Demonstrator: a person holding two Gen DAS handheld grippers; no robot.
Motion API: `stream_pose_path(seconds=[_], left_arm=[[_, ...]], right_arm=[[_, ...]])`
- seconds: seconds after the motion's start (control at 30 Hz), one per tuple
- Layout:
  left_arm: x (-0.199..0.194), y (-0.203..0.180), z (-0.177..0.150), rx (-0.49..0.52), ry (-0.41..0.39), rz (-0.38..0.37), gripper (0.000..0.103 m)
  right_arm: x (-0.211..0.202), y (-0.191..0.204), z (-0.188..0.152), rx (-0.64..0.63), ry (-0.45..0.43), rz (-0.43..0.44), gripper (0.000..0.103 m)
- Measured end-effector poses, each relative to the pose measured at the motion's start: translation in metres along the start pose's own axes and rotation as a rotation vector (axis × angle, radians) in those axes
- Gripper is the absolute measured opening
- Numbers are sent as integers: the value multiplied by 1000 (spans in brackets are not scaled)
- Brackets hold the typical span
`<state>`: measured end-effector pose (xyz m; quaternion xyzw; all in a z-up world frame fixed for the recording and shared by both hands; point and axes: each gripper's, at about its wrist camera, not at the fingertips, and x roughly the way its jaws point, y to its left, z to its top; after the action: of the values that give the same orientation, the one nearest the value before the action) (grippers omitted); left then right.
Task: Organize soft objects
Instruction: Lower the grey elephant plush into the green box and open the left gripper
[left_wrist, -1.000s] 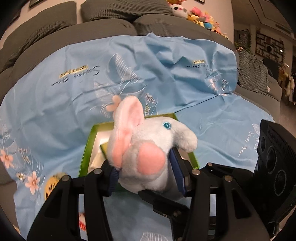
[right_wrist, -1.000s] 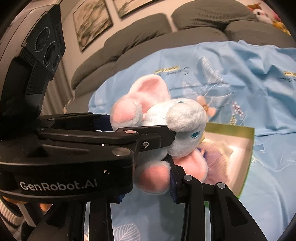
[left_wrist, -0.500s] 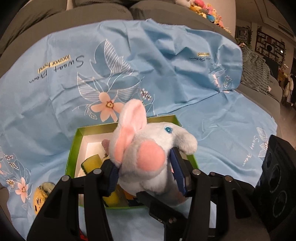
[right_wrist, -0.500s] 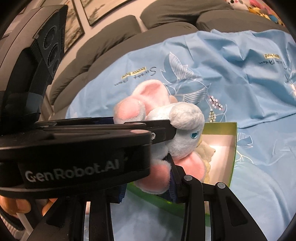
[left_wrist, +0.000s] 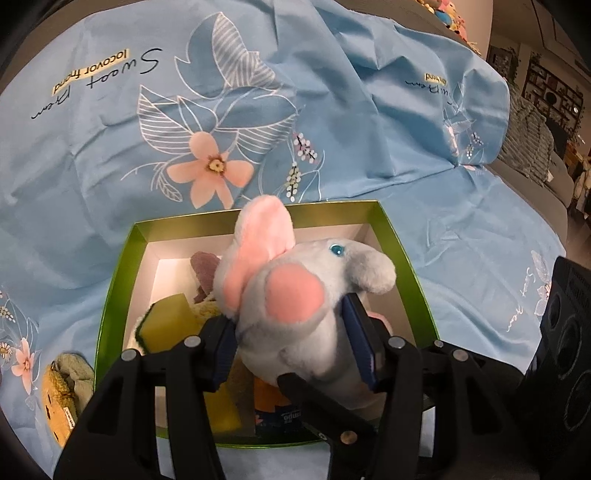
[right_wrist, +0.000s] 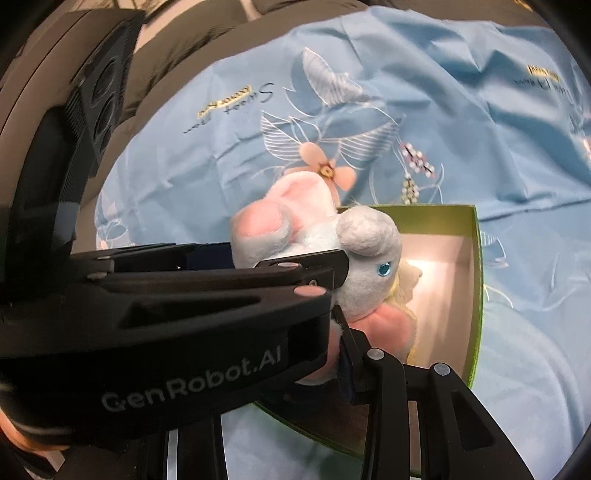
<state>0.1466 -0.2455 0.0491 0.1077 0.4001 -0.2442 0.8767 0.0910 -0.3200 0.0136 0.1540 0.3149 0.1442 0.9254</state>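
A grey plush elephant (left_wrist: 295, 295) with pink ears and feet hangs over an open green box (left_wrist: 118, 280). My left gripper (left_wrist: 291, 343) has its blue pads pressed against the elephant's body, and its jaws are opening slightly. The right gripper (right_wrist: 295, 358) comes in from the side, one pad against a pink foot of the elephant (right_wrist: 354, 258); its other finger is hidden behind the left gripper. The box (right_wrist: 476, 280) has white inner walls.
Inside the box lie a yellow sponge (left_wrist: 166, 321), a brownish soft toy (left_wrist: 205, 269), a blue-orange packet (left_wrist: 273, 406) and a cream plush (right_wrist: 406, 280). A yellow-green plush (left_wrist: 62, 384) lies left of the box. A light blue flowered sheet (left_wrist: 258, 110) covers the grey sofa.
Both grippers have moved forward and down with the elephant, which now hangs over the box. More of the box's inside shows below it.
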Motion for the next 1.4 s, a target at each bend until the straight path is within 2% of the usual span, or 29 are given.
stream_pose_path(seconds=[0.7, 0.77, 0.9, 1.27, 1.37, 1.4], left_arm=[[6, 1, 5, -11, 40, 11, 57], [6, 1, 5, -7, 41, 18, 59], [6, 4, 2, -26, 43, 30, 70], [9, 5, 0, -39, 71, 65, 81], [7, 9, 0, -49, 84, 73, 83], [6, 11, 0, -56, 86, 76, 85]], right_arm=[[3, -4, -1, 39, 21, -12, 39], [3, -4, -1, 40, 21, -11, 39], [2, -1, -1, 34, 22, -22, 39], [-2, 0, 0, 41, 18, -38, 49], [-4, 1, 0, 37, 10, -36, 60], [-5, 1, 0, 36, 7, -44, 67]])
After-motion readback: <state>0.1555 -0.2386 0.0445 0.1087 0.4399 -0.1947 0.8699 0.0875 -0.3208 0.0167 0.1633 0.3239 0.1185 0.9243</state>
